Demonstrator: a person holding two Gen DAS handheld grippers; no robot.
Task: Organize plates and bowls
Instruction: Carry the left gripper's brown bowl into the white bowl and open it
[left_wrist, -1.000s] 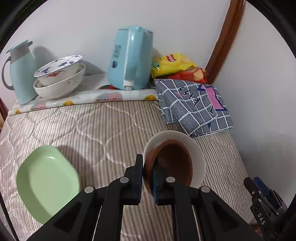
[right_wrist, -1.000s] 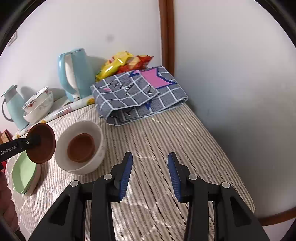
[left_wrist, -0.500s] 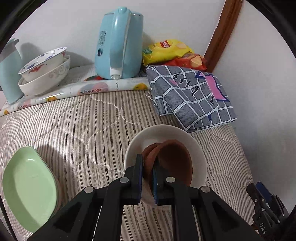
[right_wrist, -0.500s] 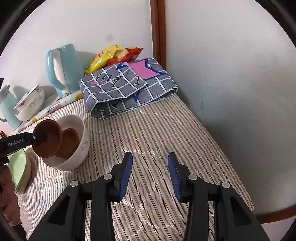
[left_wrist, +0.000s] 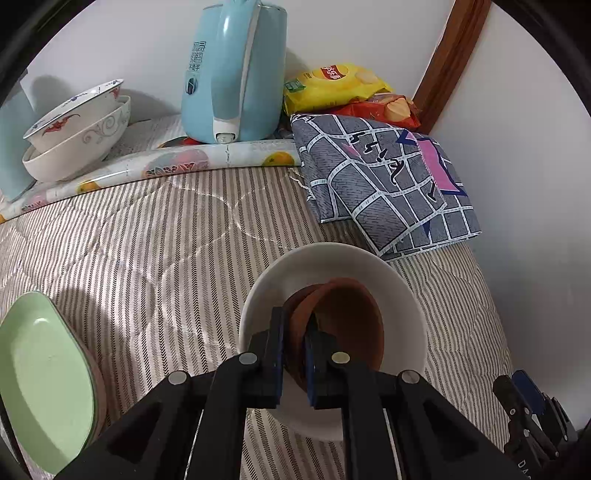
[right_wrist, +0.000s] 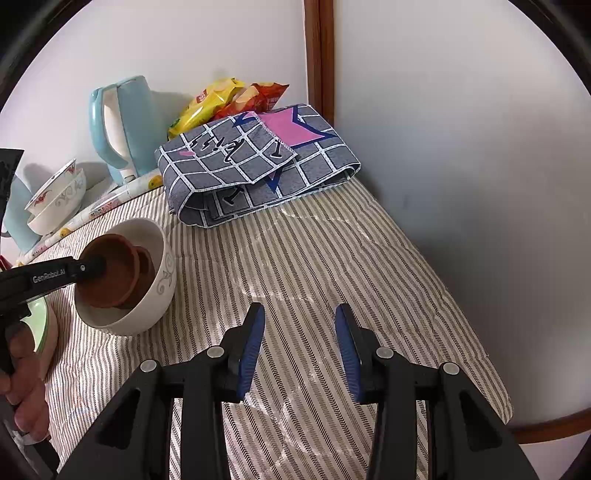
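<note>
**Brown dish almost nested, still a few stacks to merge**

Nearest, the left gripper (left_wrist: 293, 354) is clamped on the rim of a small brown dish (left_wrist: 343, 325), tilted inside the white bowl (left_wrist: 402, 295) over a 2nd brown dish (right_wrist: 146, 264), not let go yet. The right gripper (right_wrist: 299, 347) hangs with its jaws apart, holding nothing. Off to the side sit the stacked green plates (left_wrist: 40, 376). Further back, 2 patterned bowls (left_wrist: 77, 136) are already nested by the blue kettle (left_wrist: 232, 74). I'd guess we're about halfway.
</note>
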